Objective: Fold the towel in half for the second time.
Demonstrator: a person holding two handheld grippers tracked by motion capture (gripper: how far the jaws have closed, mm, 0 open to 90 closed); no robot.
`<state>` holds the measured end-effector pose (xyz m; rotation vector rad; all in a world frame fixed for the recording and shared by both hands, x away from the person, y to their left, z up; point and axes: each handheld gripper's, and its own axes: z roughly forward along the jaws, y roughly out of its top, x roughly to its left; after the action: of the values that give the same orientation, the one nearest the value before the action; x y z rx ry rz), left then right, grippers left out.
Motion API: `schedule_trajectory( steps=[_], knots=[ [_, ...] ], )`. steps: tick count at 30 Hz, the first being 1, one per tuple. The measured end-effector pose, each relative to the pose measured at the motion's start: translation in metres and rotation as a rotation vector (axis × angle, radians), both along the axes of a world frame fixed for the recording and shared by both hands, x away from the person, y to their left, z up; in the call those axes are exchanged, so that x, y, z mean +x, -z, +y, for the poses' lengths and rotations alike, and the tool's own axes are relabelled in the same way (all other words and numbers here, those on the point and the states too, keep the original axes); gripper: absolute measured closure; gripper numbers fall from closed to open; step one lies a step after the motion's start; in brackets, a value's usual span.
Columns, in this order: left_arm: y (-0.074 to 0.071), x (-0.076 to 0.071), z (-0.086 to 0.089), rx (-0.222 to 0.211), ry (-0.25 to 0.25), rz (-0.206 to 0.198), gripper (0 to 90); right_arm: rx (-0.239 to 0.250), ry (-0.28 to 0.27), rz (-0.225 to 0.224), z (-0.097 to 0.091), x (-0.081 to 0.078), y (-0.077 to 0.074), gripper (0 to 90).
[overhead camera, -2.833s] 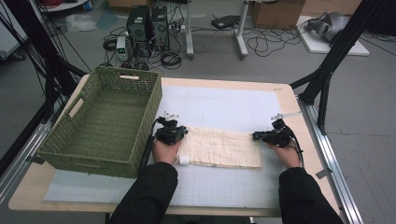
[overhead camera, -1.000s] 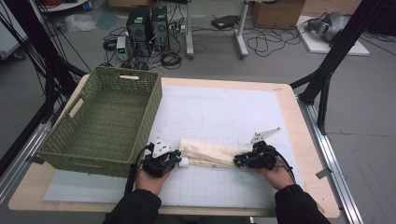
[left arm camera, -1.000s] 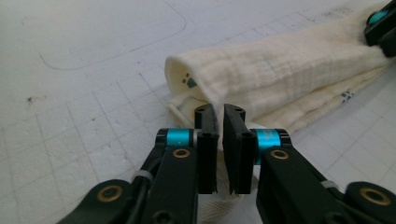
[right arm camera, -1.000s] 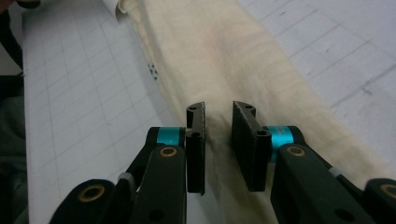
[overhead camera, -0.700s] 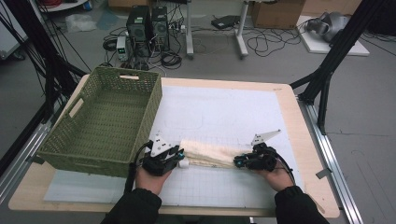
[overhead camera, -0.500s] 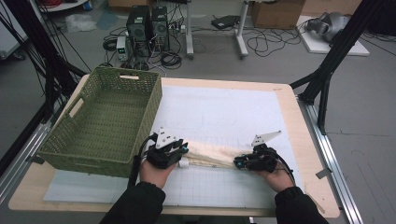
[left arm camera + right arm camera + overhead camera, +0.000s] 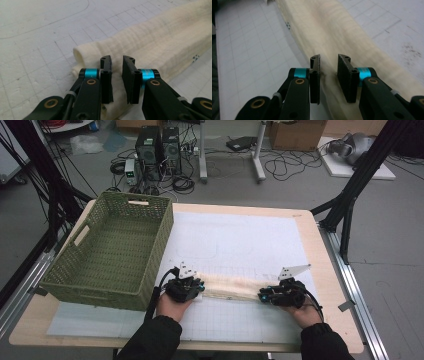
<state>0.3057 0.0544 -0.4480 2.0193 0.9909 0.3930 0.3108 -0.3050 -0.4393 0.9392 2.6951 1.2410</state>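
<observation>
White gridded mat on wooden table

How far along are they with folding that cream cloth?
The cloth already lies as a long narrow fold on the white mat. The left tool and the right tool sit open at its two ends. It likely still needs shortening. The green basket holds nothing.

A: Is any text, label or number to be read?

B: None is legible. A small dark printed mark is seen on the cream cloth, too small and blurred to be made out.

A: And on the white mat?

B: Only grid lines are printed there; no figures are made out.
</observation>
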Motion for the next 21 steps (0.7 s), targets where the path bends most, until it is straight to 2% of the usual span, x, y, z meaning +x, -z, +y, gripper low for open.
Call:
schedule_trajectory(
  steps=[5, 7, 10, 15, 18, 21],
  knots=[
    [-0.004, -0.004, 0.000, 0.015, 0.014, -0.021, 72.6, -0.012, 0.012, -0.037, -0.009, -0.009, 0.000, 66.8],
    [-0.008, -0.007, 0.004, -0.009, 0.021, -0.028, 70.8, -0.011, 0.018, -0.062, -0.012, -0.012, -0.003, 66.1],
    [-0.013, -0.010, 0.009, -0.016, 0.046, -0.023, 67.0, 0.000, 0.029, -0.087, -0.018, -0.016, -0.008, 64.0],
    [-0.013, -0.012, 0.010, -0.004, 0.064, -0.013, 63.0, 0.009, 0.042, -0.089, -0.026, -0.021, -0.010, 61.4],
    [-0.010, -0.012, 0.007, 0.029, 0.074, -0.007, 65.5, -0.006, 0.043, -0.085, -0.028, -0.023, -0.009, 61.3],
    [-0.007, -0.012, 0.003, 0.053, 0.095, -0.010, 77.2, -0.032, 0.039, -0.084, -0.027, -0.022, -0.006, 65.7]
  ],
)
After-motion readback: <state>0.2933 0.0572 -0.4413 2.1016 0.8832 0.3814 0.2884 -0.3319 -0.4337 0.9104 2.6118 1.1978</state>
